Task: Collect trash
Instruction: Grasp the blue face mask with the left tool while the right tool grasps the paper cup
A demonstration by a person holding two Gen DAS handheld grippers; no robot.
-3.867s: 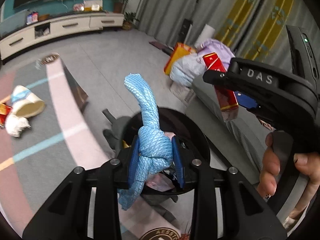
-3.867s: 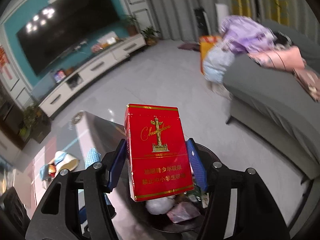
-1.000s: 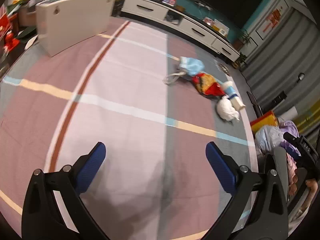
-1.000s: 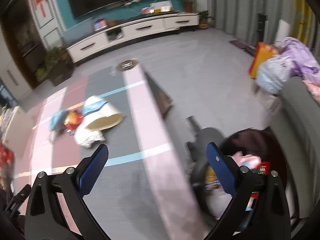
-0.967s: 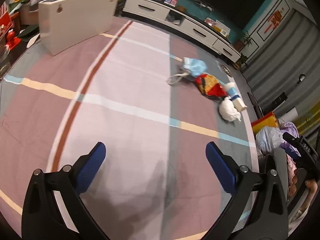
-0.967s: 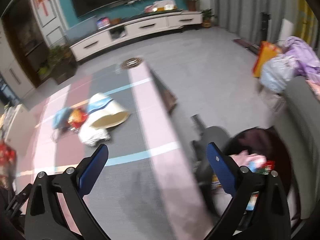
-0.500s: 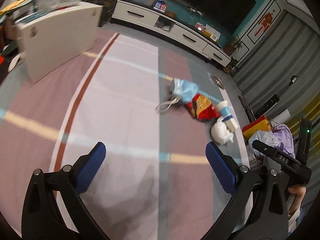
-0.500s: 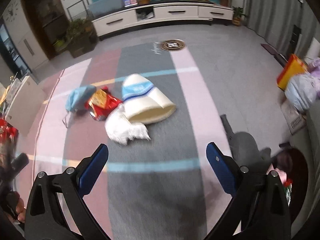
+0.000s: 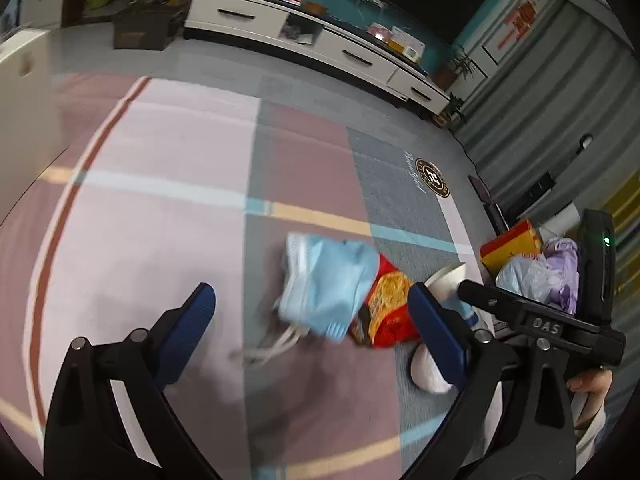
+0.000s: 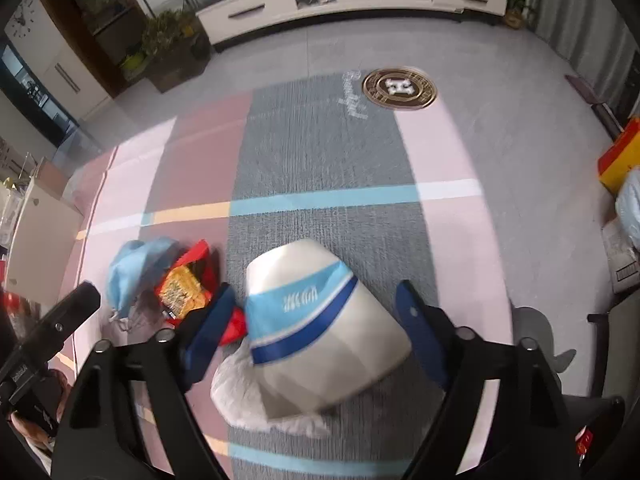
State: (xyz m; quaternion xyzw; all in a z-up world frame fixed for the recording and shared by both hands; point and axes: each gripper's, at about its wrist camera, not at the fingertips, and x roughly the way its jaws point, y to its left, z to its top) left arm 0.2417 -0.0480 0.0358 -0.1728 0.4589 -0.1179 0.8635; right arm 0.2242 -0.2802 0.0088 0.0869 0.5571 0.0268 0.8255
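Where legible, "DAS" on right gripper point(image 9: 544, 326)

Striped rug point(image 10: 320, 152): paper cup point(image 10: 320, 328), snack wrapper point(image 10: 180, 284), blue mask point(image 9: 328, 280), white wad point(image 10: 240, 392).

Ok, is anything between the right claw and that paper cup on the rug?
Nothing visible. The paper cup lies on its side between the right claw's fingers, which have just been closing but don't yet press it. The crumpled white tissue touches the cup's lower left, and the red snack bag sits beside the left finger.
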